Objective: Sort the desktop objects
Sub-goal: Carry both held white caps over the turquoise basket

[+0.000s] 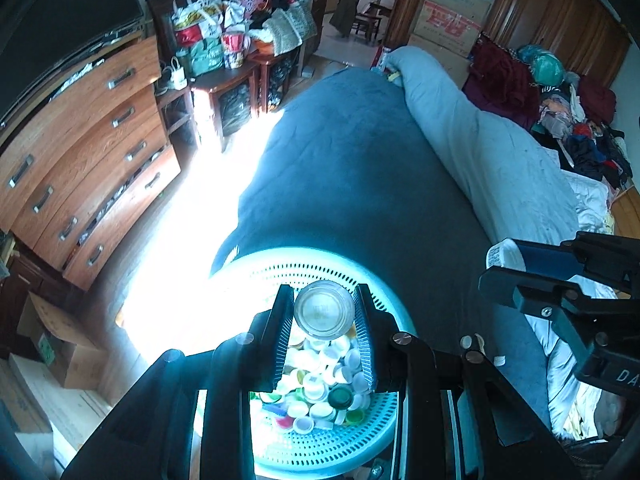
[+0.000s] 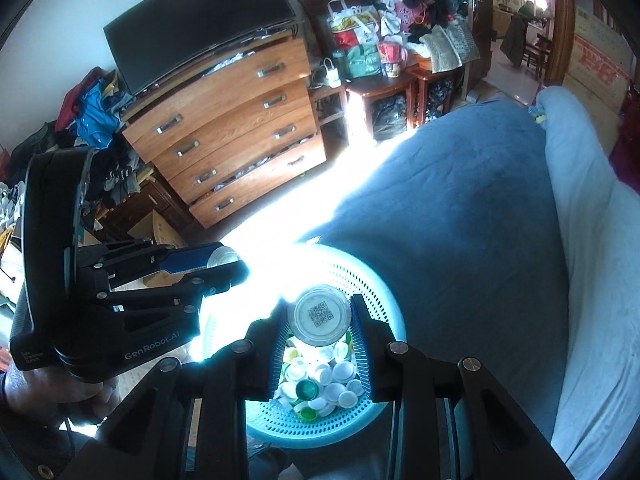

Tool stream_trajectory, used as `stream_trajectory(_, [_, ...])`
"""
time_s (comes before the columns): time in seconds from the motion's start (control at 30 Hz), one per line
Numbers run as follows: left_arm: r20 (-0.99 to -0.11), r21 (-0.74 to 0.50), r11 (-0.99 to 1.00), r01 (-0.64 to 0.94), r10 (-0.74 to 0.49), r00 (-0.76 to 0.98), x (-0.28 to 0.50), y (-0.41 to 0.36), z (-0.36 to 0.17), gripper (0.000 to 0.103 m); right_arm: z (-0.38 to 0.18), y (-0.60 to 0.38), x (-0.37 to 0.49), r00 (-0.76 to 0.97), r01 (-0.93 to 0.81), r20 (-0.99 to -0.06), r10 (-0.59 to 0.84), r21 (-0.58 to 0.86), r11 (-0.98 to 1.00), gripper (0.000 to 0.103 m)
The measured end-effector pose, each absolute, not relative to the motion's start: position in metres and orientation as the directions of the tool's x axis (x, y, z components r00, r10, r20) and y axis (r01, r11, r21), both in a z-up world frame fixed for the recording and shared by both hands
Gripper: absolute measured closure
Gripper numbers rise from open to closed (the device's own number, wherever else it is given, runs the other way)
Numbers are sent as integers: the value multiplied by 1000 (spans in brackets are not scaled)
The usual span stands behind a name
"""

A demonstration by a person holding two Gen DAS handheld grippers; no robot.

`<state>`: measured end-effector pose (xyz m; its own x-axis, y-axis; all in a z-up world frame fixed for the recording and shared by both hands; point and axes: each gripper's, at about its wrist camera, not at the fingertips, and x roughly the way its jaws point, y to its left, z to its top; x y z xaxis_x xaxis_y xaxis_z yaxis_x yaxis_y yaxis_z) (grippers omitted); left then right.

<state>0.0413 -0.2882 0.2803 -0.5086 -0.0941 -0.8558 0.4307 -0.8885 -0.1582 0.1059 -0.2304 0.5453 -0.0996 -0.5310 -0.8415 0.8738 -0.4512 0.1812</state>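
A round turquoise perforated basket stands on the blue bedspread, holding several loose bottle caps, mostly white with some green and yellow. My left gripper is shut on a round white cap and holds it above the basket. It also shows in the right wrist view at the left, with the cap between its fingers. My right gripper is shut on a white cap with a QR code above the basket. It shows in the left wrist view at the right, gripping its cap.
The blue bedspread runs ahead, with a rolled light-blue quilt and clothes along its right. A wooden chest of drawers with a TV stands left across the sunlit floor. Cluttered side tables stand beyond it.
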Motion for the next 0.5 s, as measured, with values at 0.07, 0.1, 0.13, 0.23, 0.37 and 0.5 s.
stream_trajectory(0.07, [-864, -159, -886, 435, -88, -495, 45, -291, 274, 77, 543, -235, 108, -91, 875, -847, -524, 184, -449, 70])
stream_trajectory(0.1, [-867, -164, -883, 439, -83, -491, 47, -292, 272, 77, 541, -237, 110, -87, 875, -849, -521, 185, -447, 70])
stream_trajectory(0.13, [-870, -168, -881, 443, -79, -487, 48, -294, 270, 77, 541, -238, 110, -83, 877, -851, -519, 184, -443, 70])
stream_trajectory(0.23, [-877, -168, -879, 447, -74, -474, 51, -297, 266, 77, 538, -243, 114, -77, 881, -854, -514, 184, -437, 70])
stream_trajectory(0.37, [-888, -174, -876, 450, -58, -457, 53, -299, 259, 77, 535, -247, 120, -70, 884, -859, -508, 182, -430, 70])
stream_trajectory(0.5, [-892, -175, -878, 446, -51, -449, 54, -299, 256, 77, 531, -249, 120, -63, 886, -866, -495, 180, -428, 70])
